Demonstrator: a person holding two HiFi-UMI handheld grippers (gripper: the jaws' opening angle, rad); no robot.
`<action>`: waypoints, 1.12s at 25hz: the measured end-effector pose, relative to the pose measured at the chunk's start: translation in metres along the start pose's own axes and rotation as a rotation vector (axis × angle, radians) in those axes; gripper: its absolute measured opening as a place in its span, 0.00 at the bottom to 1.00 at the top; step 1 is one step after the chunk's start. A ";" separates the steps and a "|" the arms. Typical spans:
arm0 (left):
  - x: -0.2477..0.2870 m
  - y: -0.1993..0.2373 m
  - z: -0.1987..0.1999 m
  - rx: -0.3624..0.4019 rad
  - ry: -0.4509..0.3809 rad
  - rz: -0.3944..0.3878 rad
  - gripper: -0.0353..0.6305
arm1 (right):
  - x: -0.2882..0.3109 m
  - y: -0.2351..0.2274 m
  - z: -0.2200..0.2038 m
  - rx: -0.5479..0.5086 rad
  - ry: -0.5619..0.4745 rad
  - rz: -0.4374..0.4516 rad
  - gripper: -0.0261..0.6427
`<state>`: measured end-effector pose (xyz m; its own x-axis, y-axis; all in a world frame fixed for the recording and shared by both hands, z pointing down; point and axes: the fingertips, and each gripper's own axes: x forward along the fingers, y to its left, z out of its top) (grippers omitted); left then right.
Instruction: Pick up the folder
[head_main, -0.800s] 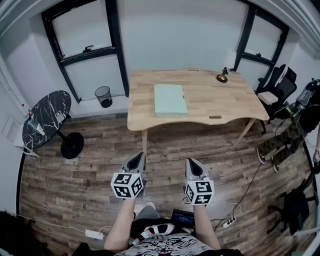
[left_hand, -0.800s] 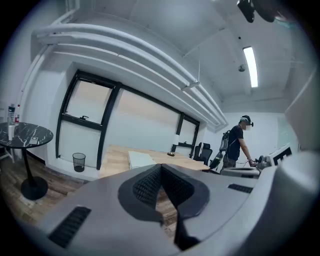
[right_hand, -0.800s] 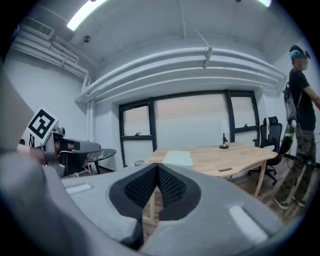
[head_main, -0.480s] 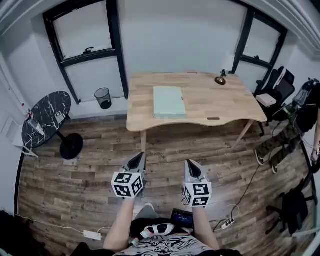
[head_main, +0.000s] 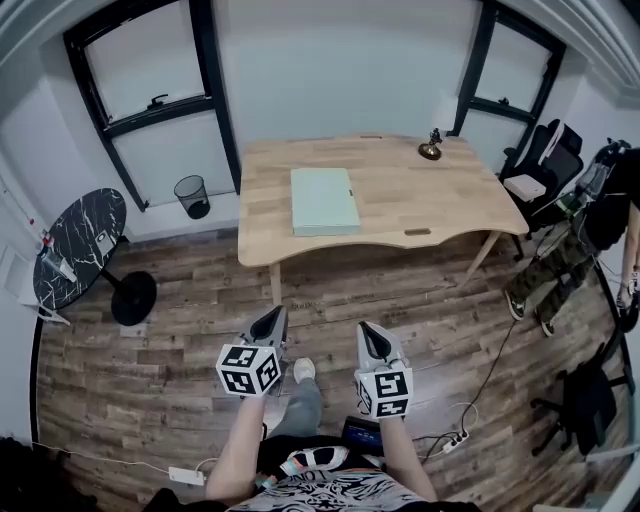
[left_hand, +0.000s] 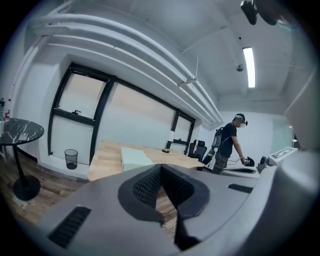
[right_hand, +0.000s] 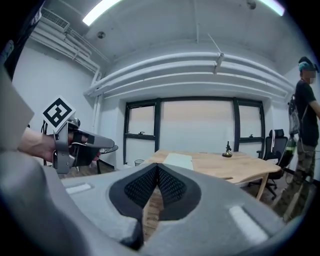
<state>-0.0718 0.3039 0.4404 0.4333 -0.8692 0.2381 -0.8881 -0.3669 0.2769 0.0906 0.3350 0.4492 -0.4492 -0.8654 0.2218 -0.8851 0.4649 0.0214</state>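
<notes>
The pale green flat rectangular folder (head_main: 324, 201) lies flat on the light wooden table (head_main: 450, 192), well apart from both grippers. The left gripper (head_main: 273, 316) and right gripper (head_main: 367, 330) have jaws closed together, holding nothing

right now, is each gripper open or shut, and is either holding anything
Left gripper: closed, holding nothing.
Right gripper: closed, holding nothing.
</notes>
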 end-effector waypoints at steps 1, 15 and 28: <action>0.008 0.004 0.001 0.007 0.004 -0.002 0.06 | 0.008 -0.005 -0.002 0.005 0.005 -0.004 0.05; 0.250 0.143 0.082 -0.067 0.020 0.011 0.06 | 0.231 -0.141 0.017 0.051 0.111 -0.093 0.05; 0.398 0.216 0.121 -0.067 0.060 -0.006 0.06 | 0.377 -0.212 0.040 0.095 0.152 -0.143 0.05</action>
<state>-0.1103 -0.1614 0.4822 0.4485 -0.8450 0.2913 -0.8743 -0.3471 0.3393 0.1040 -0.0970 0.4894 -0.3013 -0.8796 0.3680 -0.9491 0.3137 -0.0272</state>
